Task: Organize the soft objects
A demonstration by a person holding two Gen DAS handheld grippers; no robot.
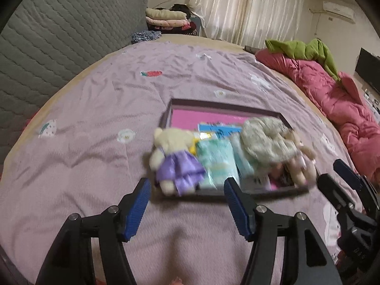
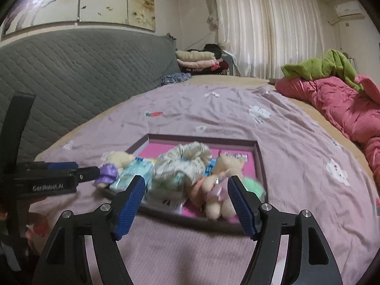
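Blue-padded left gripper [image 1: 187,197] fills the near foreground, jaws spread wide w/ nothing between them; right gripper [image 2: 186,197] likewise gaping and empty, just short of the tray [image 1: 213,105].

Tray sits mid-bed, dark rim, pink floor. Soft things lie heaped in its near half: cream bear in a purple dress [image 1: 174,159] draped over the near-left rim, pale green packets [image 1: 217,160] next to it, a floral cloth bundle [image 1: 263,140] on top, and a second bear in pink [image 2: 222,185] at the near-right corner. All of it is motion-blurred, so packet print and the blue item underneath can't be read (a green fluffy patch behind the right pad is also unclear). Right gripper only partly shows at the left view's edge.

Bed has a lilac sheet [image 1: 95,118] w/ small cartoon prints. Grey quilted headboard [image 1: 59,35] at left, red duvet [image 1: 332,99] and green blanket [image 1: 306,49] at right, folded clothes [image 1: 166,19] and cream curtains [image 1: 249,7] behind.
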